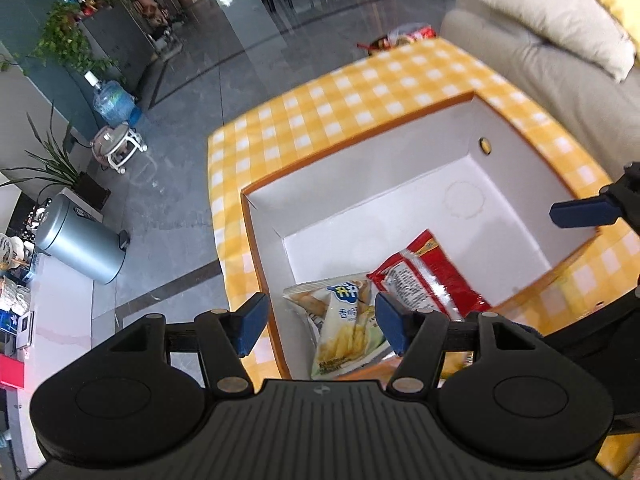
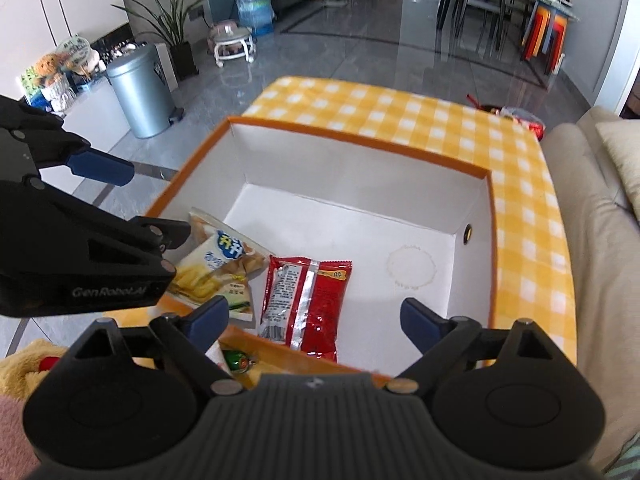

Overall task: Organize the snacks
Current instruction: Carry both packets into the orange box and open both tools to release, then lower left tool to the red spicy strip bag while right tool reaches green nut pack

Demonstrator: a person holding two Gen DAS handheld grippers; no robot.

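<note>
An orange-rimmed white box [image 2: 472, 172] is set on a yellow checked tablecloth [image 2: 380, 112]. Two snack packs are lain flat inside at its near end: a pale chip bag [image 2: 218, 268] and a red packet [image 2: 308, 300], side by side. Both are seen below the left gripper [image 1: 320, 322] and right gripper [image 2: 314, 314], untouched. Both sets of jaws are spread, nothing gripped.

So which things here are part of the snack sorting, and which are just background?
Job:
orange-rimmed box
pale chip packet
red snack packet
left gripper, open
right gripper, open

Lying about:
checked tablecloth
metal bin
water bottle
sofa
</note>
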